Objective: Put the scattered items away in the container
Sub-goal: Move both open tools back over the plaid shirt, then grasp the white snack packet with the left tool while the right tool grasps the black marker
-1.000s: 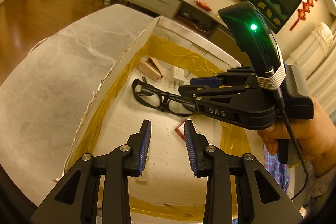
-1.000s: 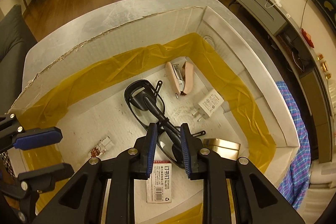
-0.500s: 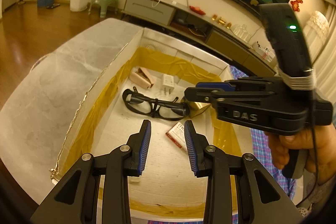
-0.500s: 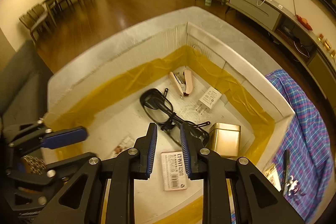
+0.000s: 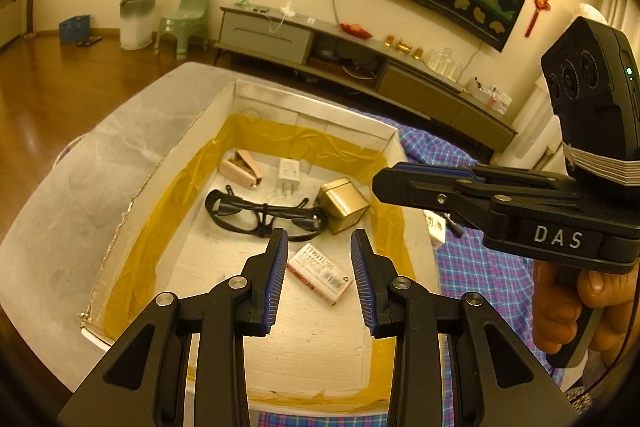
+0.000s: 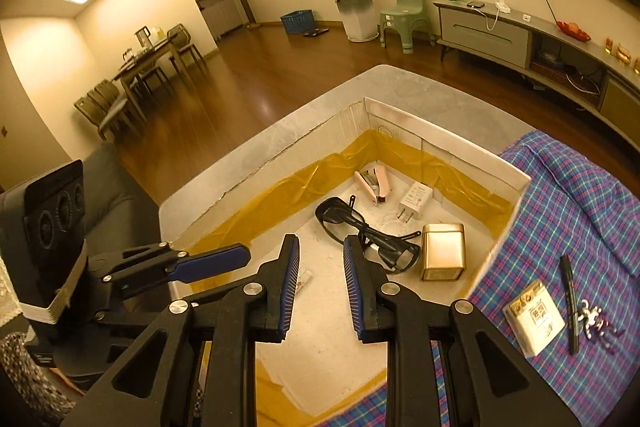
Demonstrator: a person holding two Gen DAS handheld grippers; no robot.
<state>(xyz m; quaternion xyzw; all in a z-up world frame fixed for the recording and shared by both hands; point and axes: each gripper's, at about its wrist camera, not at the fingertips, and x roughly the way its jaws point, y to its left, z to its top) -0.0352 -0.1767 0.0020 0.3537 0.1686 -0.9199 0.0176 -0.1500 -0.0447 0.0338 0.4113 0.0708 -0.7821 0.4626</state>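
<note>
A white cardboard box [image 5: 312, 115] [image 6: 452, 143] lined with yellow tape holds black glasses [image 5: 260, 213] [image 6: 368, 231], a pink stapler [image 5: 240, 169] [image 6: 374, 179], a white charger plug [image 5: 289, 173] [image 6: 416, 201], a gold tin [image 5: 342, 199] [image 6: 442, 251] and a white labelled pack [image 5: 320, 267]. My left gripper [image 5: 319, 239] is open and empty above the box. My right gripper [image 6: 321, 245] is open and empty, raised over the box's near side; it also shows in the left wrist view [image 5: 472, 187]. On the plaid cloth [image 6: 580, 211] outside the box lie a white pack [image 6: 534, 317], a black pen [image 6: 570, 291] and a small trinket [image 6: 596, 319].
The box sits on a grey table [image 5: 92, 179]. Beyond are a wooden floor, a TV cabinet [image 5: 280, 35], a green stool [image 6: 404, 17], a white bin with a plant [image 6: 358, 11] and a dining set [image 6: 140, 67].
The right gripper let go of the glasses, which now lie in the box, and both grippers rose and pulled back from the box.
</note>
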